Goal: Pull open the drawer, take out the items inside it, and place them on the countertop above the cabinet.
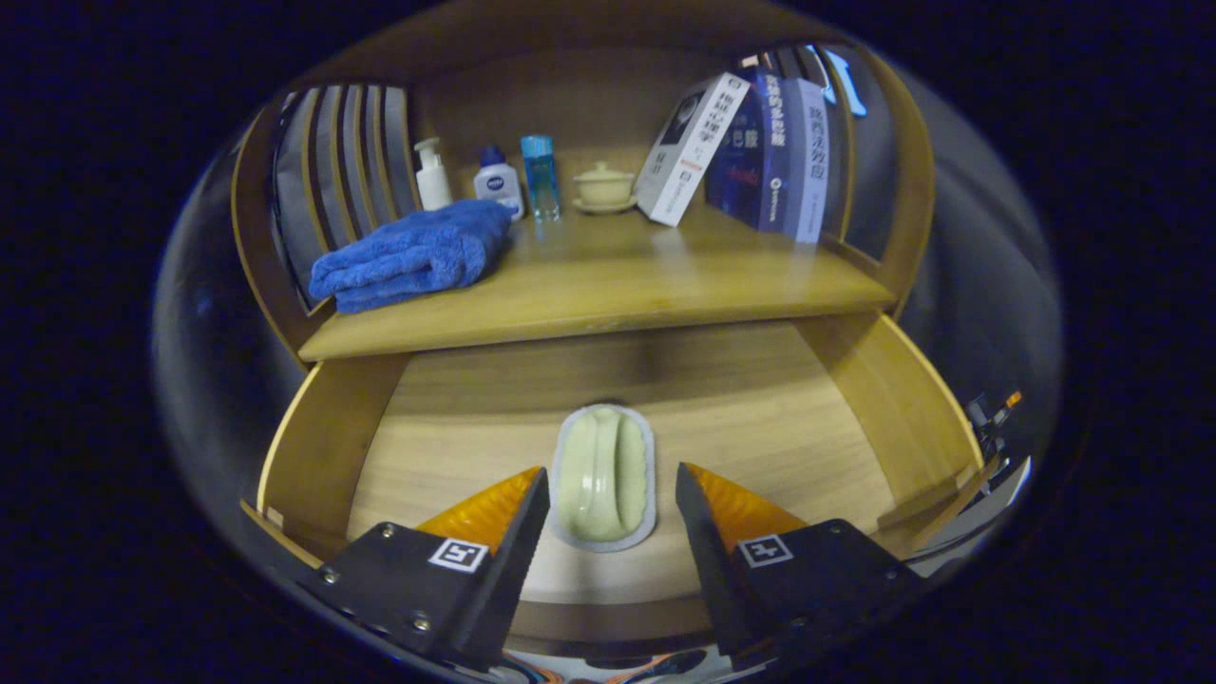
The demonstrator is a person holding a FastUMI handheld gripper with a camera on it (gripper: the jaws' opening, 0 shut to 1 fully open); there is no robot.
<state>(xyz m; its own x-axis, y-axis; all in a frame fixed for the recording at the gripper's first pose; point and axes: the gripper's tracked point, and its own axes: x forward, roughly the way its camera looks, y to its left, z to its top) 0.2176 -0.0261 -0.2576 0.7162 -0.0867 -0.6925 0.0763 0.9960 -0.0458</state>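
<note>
Inside the open drawer [883, 418], on its wooden floor, lies a pale green oblong dish [602, 478] on a light grey mat, and it is the one item to be seen there. The gripper [613, 489] hangs over the front of the drawer with its fingers spread apart; the dish sits between them, touching neither, so nothing is grasped yet. The first step looks done, because the drawer is pulled well out from under the worktop [608, 285]. The lifting and the placing are still left. On the worktop, above the dish, there are a folded blue towel [413, 255], a white pump bottle [433, 176], a lidded cup on a saucer [604, 186] and leaning books [750, 147]. In the middle of the worktop, in front of the cup, bare wood appears free for the dish.
</note>
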